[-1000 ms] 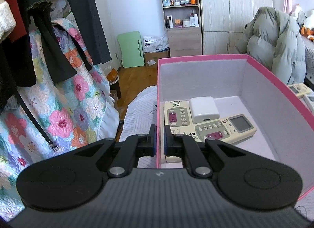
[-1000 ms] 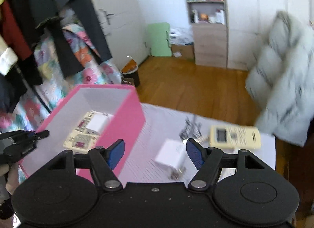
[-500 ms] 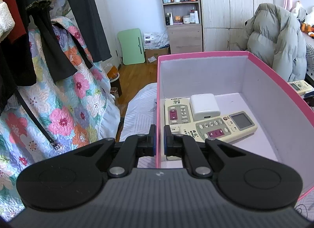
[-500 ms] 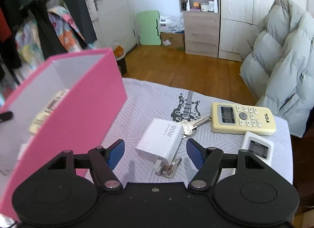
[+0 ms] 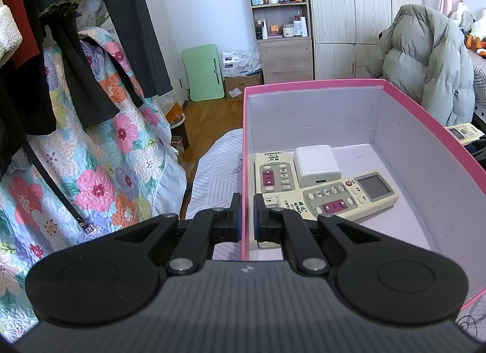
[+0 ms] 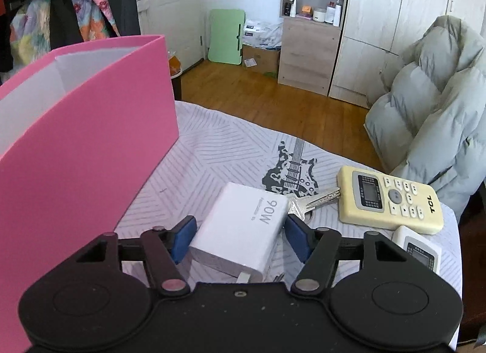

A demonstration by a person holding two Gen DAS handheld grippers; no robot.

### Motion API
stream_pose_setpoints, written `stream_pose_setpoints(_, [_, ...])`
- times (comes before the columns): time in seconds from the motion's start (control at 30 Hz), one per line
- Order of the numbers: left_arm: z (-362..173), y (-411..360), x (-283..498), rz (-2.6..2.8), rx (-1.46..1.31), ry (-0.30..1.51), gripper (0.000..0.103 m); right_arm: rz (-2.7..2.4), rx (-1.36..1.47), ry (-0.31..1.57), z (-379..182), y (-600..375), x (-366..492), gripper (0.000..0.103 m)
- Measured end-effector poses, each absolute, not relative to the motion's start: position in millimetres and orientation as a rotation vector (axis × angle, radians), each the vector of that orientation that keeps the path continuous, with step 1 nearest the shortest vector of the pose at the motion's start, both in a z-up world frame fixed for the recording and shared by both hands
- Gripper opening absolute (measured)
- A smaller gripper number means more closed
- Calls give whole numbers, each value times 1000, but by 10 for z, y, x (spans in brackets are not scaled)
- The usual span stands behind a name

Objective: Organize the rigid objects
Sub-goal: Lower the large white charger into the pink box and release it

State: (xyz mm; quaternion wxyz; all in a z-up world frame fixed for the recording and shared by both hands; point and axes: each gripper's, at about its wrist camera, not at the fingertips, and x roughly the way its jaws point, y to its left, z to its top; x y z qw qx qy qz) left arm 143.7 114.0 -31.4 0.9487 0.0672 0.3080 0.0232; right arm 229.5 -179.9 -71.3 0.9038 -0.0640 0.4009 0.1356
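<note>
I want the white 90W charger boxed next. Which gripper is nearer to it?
Right. The right gripper straddles the 90W charger on the table, its jaws just closing. The left gripper is away at the pink box, clamped on its wall.

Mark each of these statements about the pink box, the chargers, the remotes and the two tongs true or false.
1. The left tongs clamp the pink cardboard box by its wall. True.
2. The box holds three remotes. False: two cream remote controls and a small white charger block.
3. The white 90W charger sits between the right tongs. True.
4. The right tongs already lift the charger. False: it rests on the striped cloth, pads not pressing.
5. The silver keys lie inside the box. False: on the cloth beside the cream TCL remote.
</note>
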Motion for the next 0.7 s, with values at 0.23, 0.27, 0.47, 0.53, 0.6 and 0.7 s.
stream_pose_setpoints(0.23, [-318,1131,1440,51,130,625,6,288,-92,804,-636,-1848,2153,66])
stream_pose_setpoints(0.27, [-319,1125,1440,51,132,624,6,291,-91,797,-613,-1847,2125,66])
stream_pose_setpoints(0.47, [-322,1119,1439,49,131,625,6,295,-47,754,-410,-1871,1976,65])
stream_pose_setpoints(0.53, [-321,1124,1441,52,134,625,6,302,-18,727,-310,-1896,1917,65])
stream_pose_setpoints(0.6, [-320,1128,1437,50,130,624,6,297,0,685,-195,-1901,1840,65])
stream_pose_setpoints(0.7, [-321,1125,1426,47,123,620,6,278,-51,615,-8,-1833,1703,65])
